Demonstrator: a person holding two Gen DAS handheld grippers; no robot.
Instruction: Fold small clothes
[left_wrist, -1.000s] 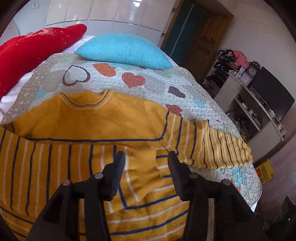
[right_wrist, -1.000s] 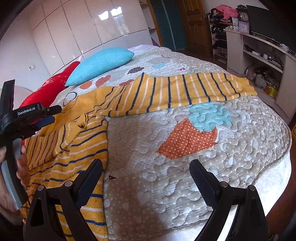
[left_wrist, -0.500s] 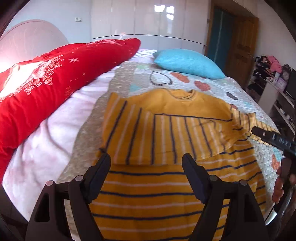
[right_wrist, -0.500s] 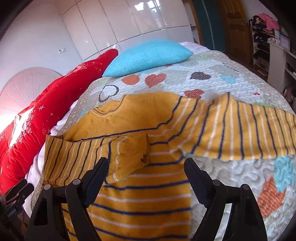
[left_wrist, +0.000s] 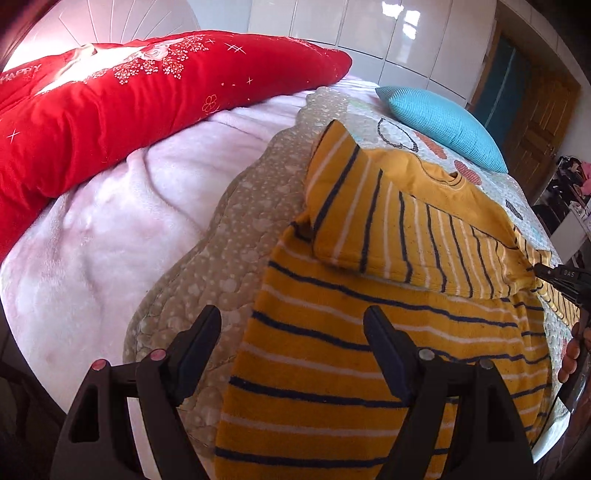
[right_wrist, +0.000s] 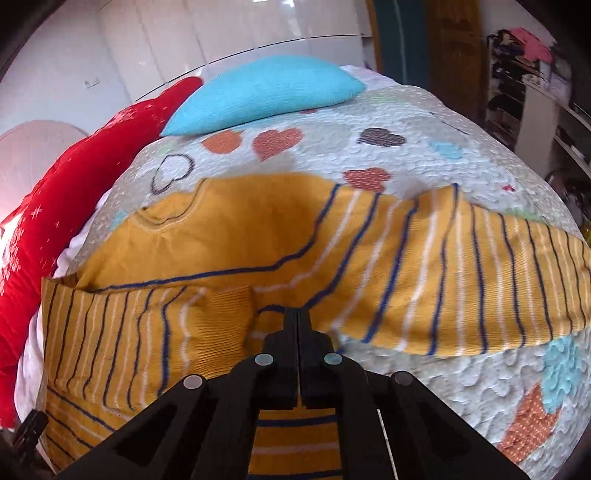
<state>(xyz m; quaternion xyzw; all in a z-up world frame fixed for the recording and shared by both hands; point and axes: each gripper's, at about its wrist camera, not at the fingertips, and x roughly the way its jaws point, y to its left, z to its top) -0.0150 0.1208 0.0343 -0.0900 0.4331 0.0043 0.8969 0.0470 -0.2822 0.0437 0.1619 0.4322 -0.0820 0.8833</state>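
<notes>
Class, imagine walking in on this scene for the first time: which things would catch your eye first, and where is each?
A mustard-yellow striped sweater lies spread across the heart-patterned quilt, one sleeve already folded over its chest. Behind it, a bright red blanket lies along the bed's left side, and a turquoise pillow rests near the head.

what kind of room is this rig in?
Most likely a home bedroom: a bed with a heart-patterned quilt, a turquoise pillow and red bedding, glossy white wardrobe doors behind, cluttered shelves alongside.
</notes>
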